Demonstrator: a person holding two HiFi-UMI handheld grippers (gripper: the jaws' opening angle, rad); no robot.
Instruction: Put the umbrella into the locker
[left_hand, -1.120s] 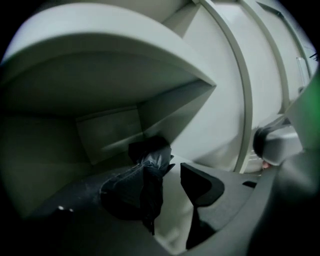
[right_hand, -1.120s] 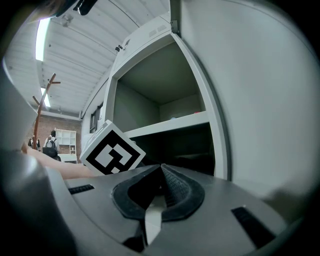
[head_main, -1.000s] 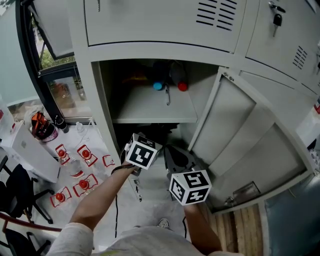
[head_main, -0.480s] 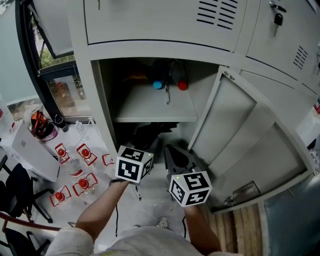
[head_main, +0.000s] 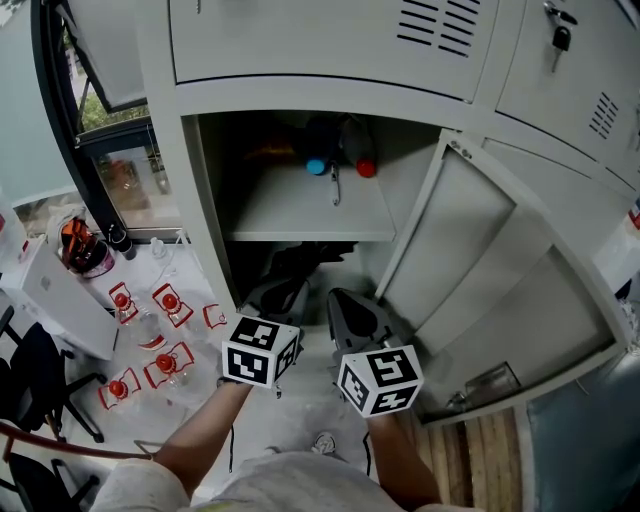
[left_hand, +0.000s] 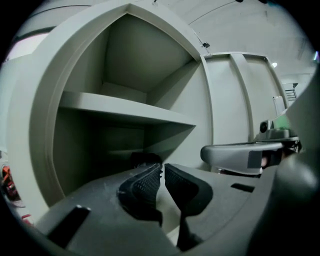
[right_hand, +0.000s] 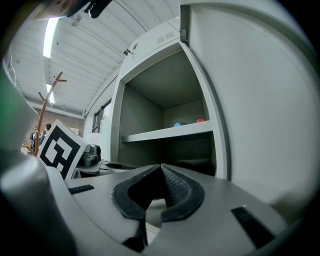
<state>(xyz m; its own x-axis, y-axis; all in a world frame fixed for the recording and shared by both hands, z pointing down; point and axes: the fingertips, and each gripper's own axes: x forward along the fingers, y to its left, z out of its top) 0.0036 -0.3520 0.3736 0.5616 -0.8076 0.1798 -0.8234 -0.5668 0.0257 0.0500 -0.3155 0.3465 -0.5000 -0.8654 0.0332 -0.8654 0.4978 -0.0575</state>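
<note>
Head view: locker (head_main: 190, 200) takes up most of the frame. Its door (head_main: 480, 270) is swung fully open to the right, so the compartment is clear to reach.

Shelf (head_main: 300, 215) splits the inside in two. The lower bay is dark.

Umbrella (head_main: 298, 262): I read the black crumpled bundle on the lower bay floor, under the shelf, as the umbrella. It's too dark to confirm any detail. It sits inside the door line, well clear of both grippers. The left gripper view shows a dark lump in the same spot, just past the jaw tips.

Left gripper (left_hand: 161, 172): outside the opening and aimed into the lower bay. The jaws are closing with only a slim gap left at the tips, and nothing is between the pads.

Right gripper (right_hand: 161, 170): level, beside the door's inner face. It's clenched tip to tip on nothing.

Small stuff: a blue cap (head_main: 316, 168) and a red cap (head_main: 366, 170) at the back of the shelf, on things too dim to name.

Progress: the placement looks done, if that bundle is the umbrella. Neither gripper carries anything. What's left, by my read, is backing both hands clear and maybe swinging the door closed, though the task doesn't ask for that.
</note>
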